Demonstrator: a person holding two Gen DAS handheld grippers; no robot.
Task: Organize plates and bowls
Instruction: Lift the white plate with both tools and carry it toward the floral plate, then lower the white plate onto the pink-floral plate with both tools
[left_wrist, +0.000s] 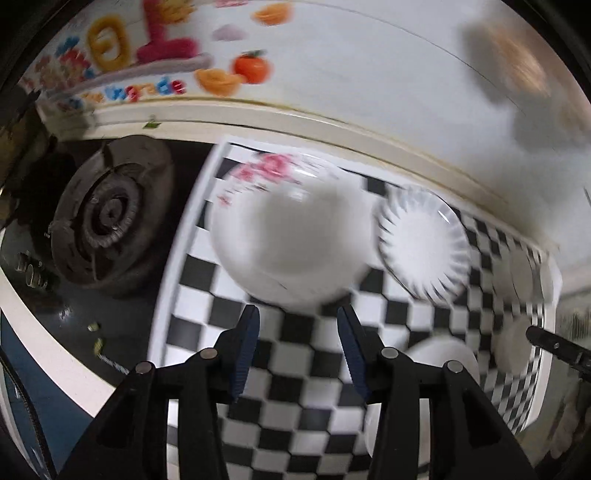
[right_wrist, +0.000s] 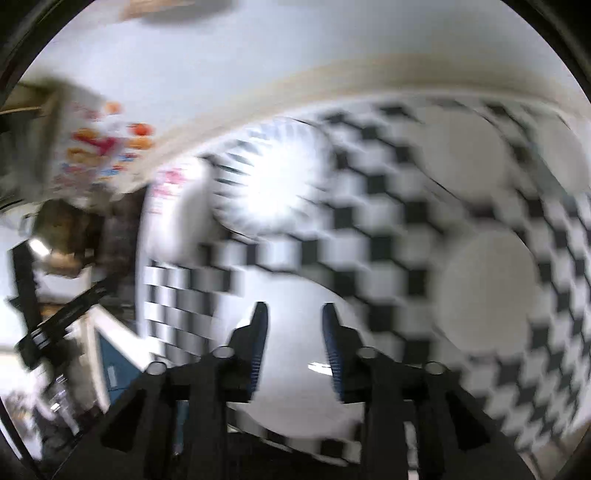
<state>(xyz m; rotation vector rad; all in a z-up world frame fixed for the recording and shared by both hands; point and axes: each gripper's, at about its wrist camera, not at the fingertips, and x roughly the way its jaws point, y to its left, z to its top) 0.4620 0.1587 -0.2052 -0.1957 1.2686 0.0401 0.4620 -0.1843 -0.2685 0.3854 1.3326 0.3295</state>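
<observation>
My left claw (left_wrist: 297, 314) hangs open and empty, just short of a white bowl (left_wrist: 291, 240) on the checkered mat (left_wrist: 280, 373) — fluted plate (left_wrist: 421, 240) right of it. My right claw (right_wrist: 293, 314) gapes over another white dish (right_wrist: 291, 369) — blurred.

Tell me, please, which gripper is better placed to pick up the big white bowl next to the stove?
Probably left. The left gripper is open, with the bowl just beyond its fingertips. The right gripper hangs over a different white dish, with that bowl far off to its left.
</observation>
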